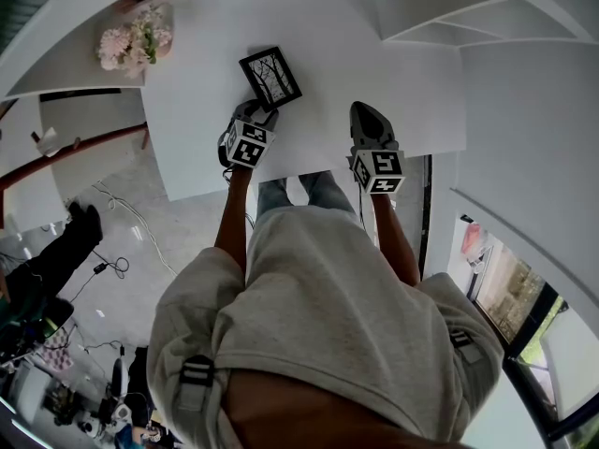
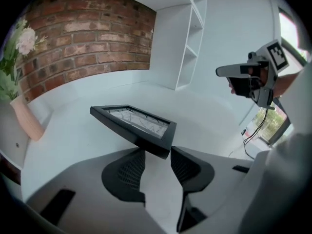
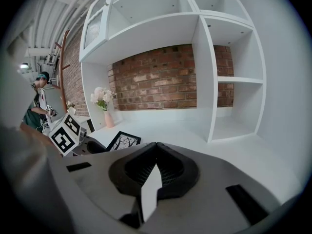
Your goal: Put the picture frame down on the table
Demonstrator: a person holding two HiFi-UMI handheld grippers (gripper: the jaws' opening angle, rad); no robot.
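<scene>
Near the top centre of the head view, the picture frame (image 1: 270, 78) tilts just over the white counter (image 1: 393, 82), a corner at the left claw (image 1: 255, 113). Low in the left gripper view, that claw stands wide yet seems to pinch the corner, so the set-down looks unfinished: lay it flat, then release. Mid right gripper view, the right claw (image 3: 156, 145) is closed, empty.

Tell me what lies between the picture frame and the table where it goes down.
Nothing visible does. The picture frame is tilted, its near corner in the jaws of the left tool, with bare white table below it. The vase stands off to one side, and the right tool is well clear.
</scene>
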